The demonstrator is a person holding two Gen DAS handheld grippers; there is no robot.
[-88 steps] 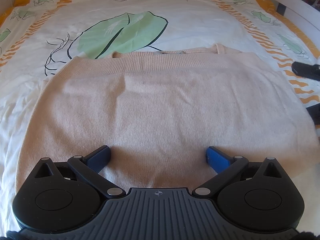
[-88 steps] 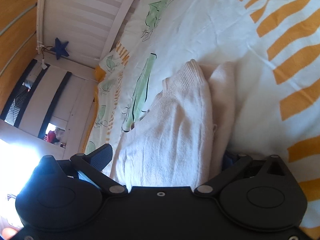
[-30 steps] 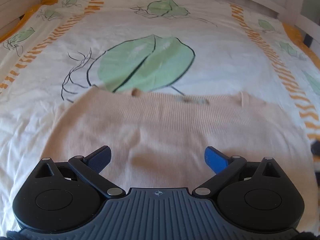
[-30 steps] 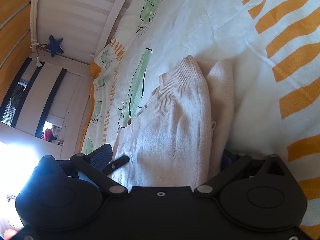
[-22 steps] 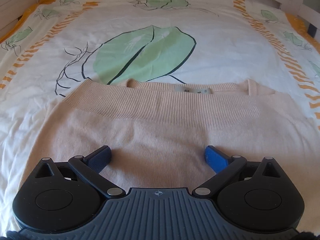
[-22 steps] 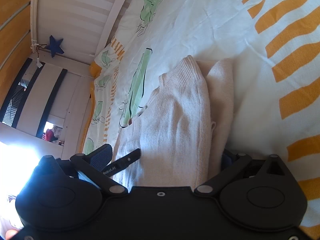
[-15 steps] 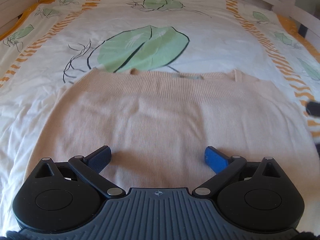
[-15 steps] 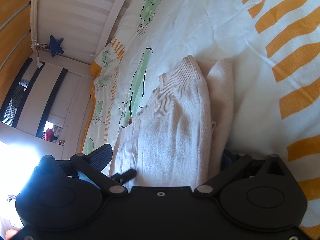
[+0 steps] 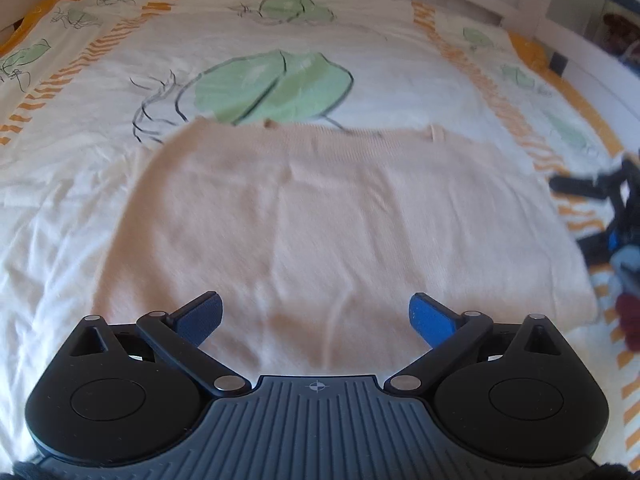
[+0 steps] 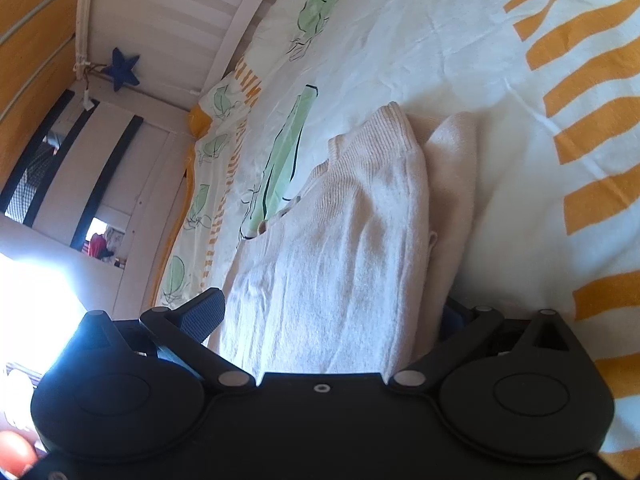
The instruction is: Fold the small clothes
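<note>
A beige knit sweater (image 9: 332, 216) lies folded flat on the bed cover, its ribbed edge at the far side. My left gripper (image 9: 316, 316) hovers open over the sweater's near edge, with nothing between its blue pads. In the right wrist view the sweater (image 10: 344, 256) shows as stacked layers seen edge-on. My right gripper (image 10: 328, 314) is tipped on its side at the sweater's right edge, open, with the layers lying between its wide-spread fingers. Its right pad is mostly hidden behind the cloth. In the left wrist view, the right gripper (image 9: 600, 208) appears blurred at the right.
The white bed cover (image 9: 80, 184) has green leaf prints and orange striped bands. A white bed rail (image 9: 500, 4) runs along the far and right sides. A blue star (image 10: 122, 68) hangs on the slatted wall at the bed's end.
The left gripper swung forward over the sweater and has drawn back, so more of the sweater and the right gripper show. Its finger has left the right wrist view. The right gripper has stayed still.
</note>
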